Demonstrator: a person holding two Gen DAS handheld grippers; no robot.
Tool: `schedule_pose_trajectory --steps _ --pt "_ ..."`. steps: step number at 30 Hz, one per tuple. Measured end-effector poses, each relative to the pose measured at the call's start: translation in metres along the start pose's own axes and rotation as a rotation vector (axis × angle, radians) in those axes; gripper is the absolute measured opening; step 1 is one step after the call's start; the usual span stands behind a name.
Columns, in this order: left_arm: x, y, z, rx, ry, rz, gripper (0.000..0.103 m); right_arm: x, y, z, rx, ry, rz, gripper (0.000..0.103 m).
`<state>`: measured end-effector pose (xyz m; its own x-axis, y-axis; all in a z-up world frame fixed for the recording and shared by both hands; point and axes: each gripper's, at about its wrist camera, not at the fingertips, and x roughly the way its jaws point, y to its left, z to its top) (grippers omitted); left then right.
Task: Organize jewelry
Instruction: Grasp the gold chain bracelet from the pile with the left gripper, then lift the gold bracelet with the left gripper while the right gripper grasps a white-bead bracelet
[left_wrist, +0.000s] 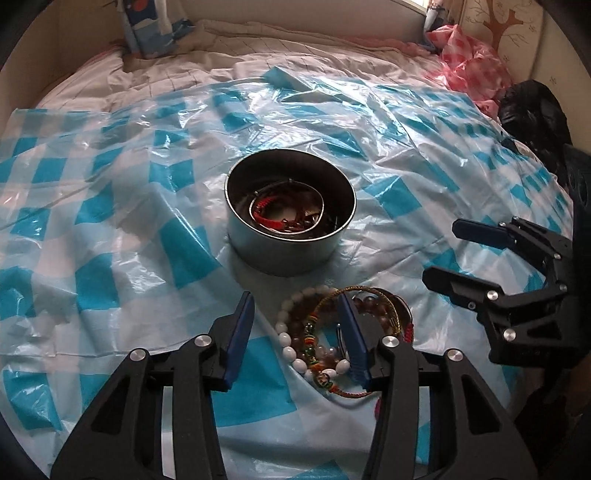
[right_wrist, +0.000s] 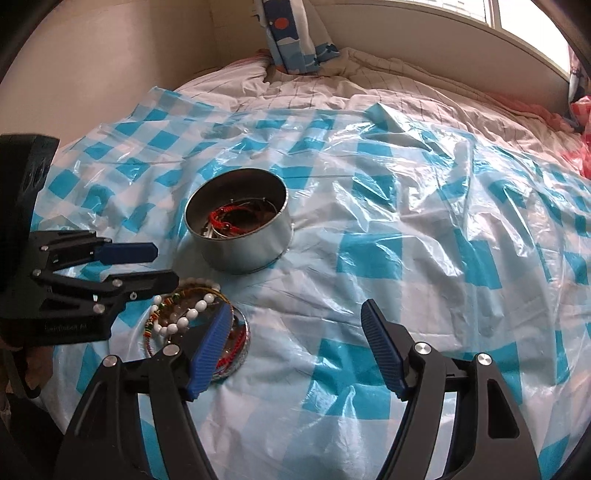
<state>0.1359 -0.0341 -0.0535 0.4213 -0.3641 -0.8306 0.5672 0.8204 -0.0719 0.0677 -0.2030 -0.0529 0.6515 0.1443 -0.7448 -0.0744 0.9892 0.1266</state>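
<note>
The left tongs (left_wrist: 295, 332) stand wide open and empty, low over the blue-checked plastic sheet (left_wrist: 110, 229) spread on the bed. The heap of bracelets (left_wrist: 325, 332), glossy white beads, amber beads and braided cord, lies at their right blue pad, mostly between the pads, so this hand is nearer. Straight ahead sits the round metal tin (left_wrist: 291, 218), smooth-walled, already holding a red cord and bangles. Well to the right, the right tongs (right_wrist: 295, 347) hover open, holding nothing.
</note>
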Motion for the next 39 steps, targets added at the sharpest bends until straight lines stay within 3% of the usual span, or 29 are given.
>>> schedule_pose_trajectory --steps 6,10,14,16,20,27,32,35,39 --pt "0.014 -0.008 0.0 0.037 0.021 -0.01 0.041 0.003 -0.004 -0.001 0.014 0.009 -0.004 0.073" --pt "0.022 -0.014 -0.003 0.07 0.045 -0.016 0.026 0.005 -0.007 0.0 0.017 0.013 -0.002 0.073" --pt "0.021 -0.019 -0.004 0.086 0.056 -0.035 0.004 0.005 -0.008 0.0 0.015 0.014 -0.001 0.074" --pt "0.02 -0.02 -0.004 0.093 0.06 -0.035 0.004 0.005 -0.008 0.0 0.015 0.014 -0.002 0.074" --pt "0.005 -0.012 -0.002 0.043 0.025 -0.111 0.004 0.007 -0.008 0.0 0.015 0.018 -0.002 0.075" --pt "-0.024 0.037 0.005 -0.167 -0.086 -0.193 0.0 0.013 0.002 -0.001 -0.02 0.037 0.011 0.075" --pt "-0.033 0.058 0.008 -0.24 -0.127 -0.191 0.0 0.021 0.025 0.005 -0.07 0.042 0.082 0.075" --pt "-0.027 0.058 0.008 -0.238 -0.104 -0.19 0.0 0.027 0.04 0.009 -0.104 0.055 0.111 0.075" --pt "-0.002 0.042 0.01 -0.188 -0.015 -0.179 0.001 0.025 0.039 0.007 -0.102 0.054 0.104 0.075"
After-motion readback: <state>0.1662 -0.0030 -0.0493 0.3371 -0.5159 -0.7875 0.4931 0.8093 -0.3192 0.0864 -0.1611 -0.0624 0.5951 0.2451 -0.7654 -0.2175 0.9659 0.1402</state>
